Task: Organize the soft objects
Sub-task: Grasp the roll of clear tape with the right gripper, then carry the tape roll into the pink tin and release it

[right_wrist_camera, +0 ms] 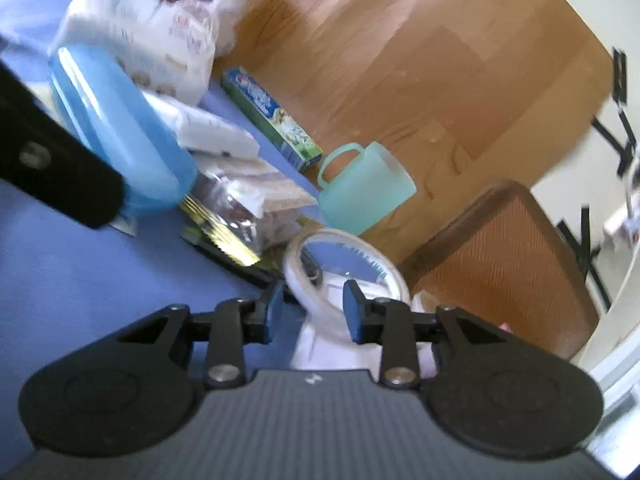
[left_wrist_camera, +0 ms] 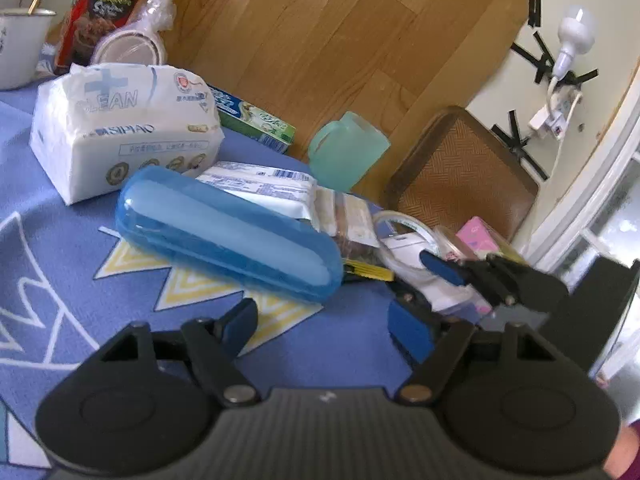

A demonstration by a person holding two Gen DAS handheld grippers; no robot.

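My right gripper [right_wrist_camera: 314, 312] is shut on a small white soft item [right_wrist_camera: 320, 340] that lies on the blue tablecloth [right_wrist_camera: 100, 280], just in front of a tape roll [right_wrist_camera: 384, 264]. The left wrist view shows that same right gripper [left_wrist_camera: 424, 284] low on the right, its fingers around the white item [left_wrist_camera: 440, 294]. My left gripper [left_wrist_camera: 324, 324] is open with nothing between its fingers, just short of a blue oval case [left_wrist_camera: 224, 236]. A white tissue pack [left_wrist_camera: 120, 128] and a flat wipes packet [left_wrist_camera: 264, 188] lie behind the case.
A toothpaste box [left_wrist_camera: 256, 120], a teal mug [left_wrist_camera: 348, 152] and a pink packet [left_wrist_camera: 480, 236] sit near the table's far edge. A red box [left_wrist_camera: 104, 4] and a white enamel mug [left_wrist_camera: 20, 48] stand far left. A brown chair [left_wrist_camera: 460, 168] stands beyond the table.
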